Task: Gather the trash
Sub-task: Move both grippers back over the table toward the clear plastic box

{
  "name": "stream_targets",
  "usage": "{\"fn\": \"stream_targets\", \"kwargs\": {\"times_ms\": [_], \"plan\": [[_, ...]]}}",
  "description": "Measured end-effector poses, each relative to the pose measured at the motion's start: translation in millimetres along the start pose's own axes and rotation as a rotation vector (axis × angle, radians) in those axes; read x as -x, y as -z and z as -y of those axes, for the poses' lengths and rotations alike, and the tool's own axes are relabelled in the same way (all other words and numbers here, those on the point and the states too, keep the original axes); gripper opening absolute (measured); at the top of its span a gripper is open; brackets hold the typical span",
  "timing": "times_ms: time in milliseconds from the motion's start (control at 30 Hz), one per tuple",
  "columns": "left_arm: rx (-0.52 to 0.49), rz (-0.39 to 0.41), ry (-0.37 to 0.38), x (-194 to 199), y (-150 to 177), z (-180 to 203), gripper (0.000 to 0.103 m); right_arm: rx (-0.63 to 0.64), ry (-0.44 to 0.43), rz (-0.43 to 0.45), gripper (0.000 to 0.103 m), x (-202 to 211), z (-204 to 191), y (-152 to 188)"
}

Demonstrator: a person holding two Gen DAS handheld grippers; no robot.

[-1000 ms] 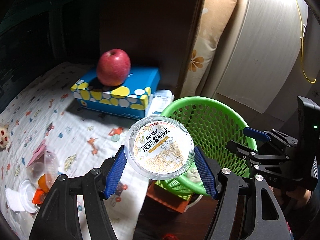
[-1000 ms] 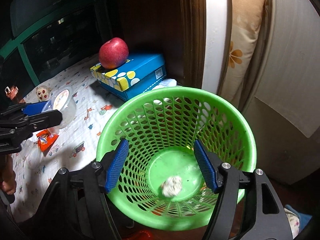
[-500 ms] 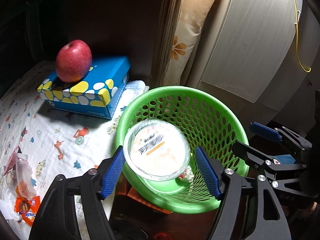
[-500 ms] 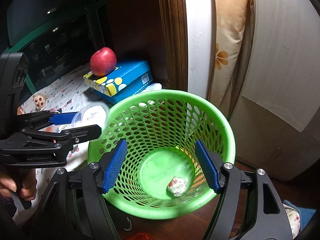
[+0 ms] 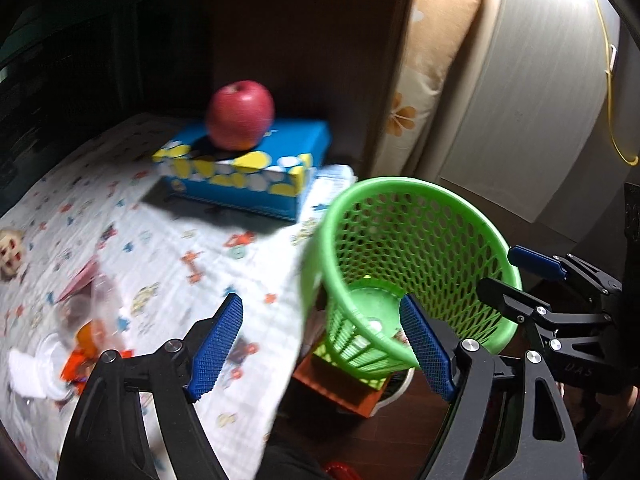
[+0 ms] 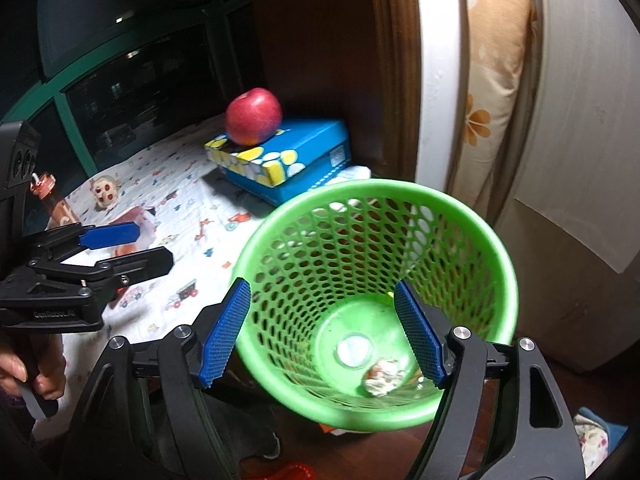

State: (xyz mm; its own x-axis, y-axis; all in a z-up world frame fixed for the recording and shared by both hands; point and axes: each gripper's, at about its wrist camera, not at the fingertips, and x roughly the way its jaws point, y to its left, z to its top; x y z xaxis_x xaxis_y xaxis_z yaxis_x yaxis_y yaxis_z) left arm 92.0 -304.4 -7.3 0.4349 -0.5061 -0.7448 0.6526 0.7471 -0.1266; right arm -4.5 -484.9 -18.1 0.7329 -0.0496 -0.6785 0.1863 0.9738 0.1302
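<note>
Green mesh basket (image 6: 496, 264) taken as landmark; tilted, mouth toward both cameras, standing off the edge of the counter (image 5: 168, 240) (white printed cloth over it).

Inside basket, on its floor: clear round jelly cup (image 6: 355, 350) and, just beside it, a crumpled white wad (image 6: 382, 372). In left wrist view only a pale patch of the cup (image 5: 374, 326) visible through the mesh.

Left gripper (image 5: 324, 344): blue fingers (image 5: 218, 344) spread apart, nothing between them; held left of basket, over the counter edge. Also seen in right wrist view (image 6: 120, 250), left of basket.

Right gripper (image 6: 322, 332): fingers (image 6: 226, 332) apart and widening, straddling the near rim of the basket without pressing on it (basket not gripped). Seen from left wrist view (image 5: 520, 276) at basket's right rim.

Beyond basket, on counter: blue tissue box (image 6: 304, 148) with red apple (image 6: 253, 116) on top.

Far left of basket: blurred litter pile (image 5: 80, 332) (orange wrapper, clear plastic; details not readable).
</note>
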Motion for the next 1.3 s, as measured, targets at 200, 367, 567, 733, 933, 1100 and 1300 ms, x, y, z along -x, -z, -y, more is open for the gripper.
{"fn": "stream_targets", "kwargs": {"times_ms": [200, 367, 567, 733, 933, 1100, 1300], "plan": [[0.091, 0.020, -0.103, 34, 26, -56, 0.078, 0.046, -0.056, -0.003, 0.074, -9, -40, -5], [0.189, 0.027, -0.196, 60, 54, -110, 0.078, 0.085, -0.103, -0.019, 0.075, -21, -73, -7], [0.305, 0.031, -0.324, 87, 89, -171, 0.080, 0.132, -0.161, -0.028, 0.075, -30, -115, -8], [0.418, 0.016, -0.392, 101, 119, -222, 0.081, 0.166, -0.198, -0.038, 0.076, -37, -144, -9], [0.493, -0.038, -0.426, 98, 155, -269, 0.082, 0.198, -0.243, -0.052, 0.076, -43, -176, -7], [0.517, -0.063, -0.400, 91, 176, -295, 0.082, 0.221, -0.271, -0.076, 0.076, -51, -197, -3], [0.508, -0.061, -0.344, 80, 186, -313, 0.082, 0.244, -0.293, -0.105, 0.076, -59, -216, 4]]}}
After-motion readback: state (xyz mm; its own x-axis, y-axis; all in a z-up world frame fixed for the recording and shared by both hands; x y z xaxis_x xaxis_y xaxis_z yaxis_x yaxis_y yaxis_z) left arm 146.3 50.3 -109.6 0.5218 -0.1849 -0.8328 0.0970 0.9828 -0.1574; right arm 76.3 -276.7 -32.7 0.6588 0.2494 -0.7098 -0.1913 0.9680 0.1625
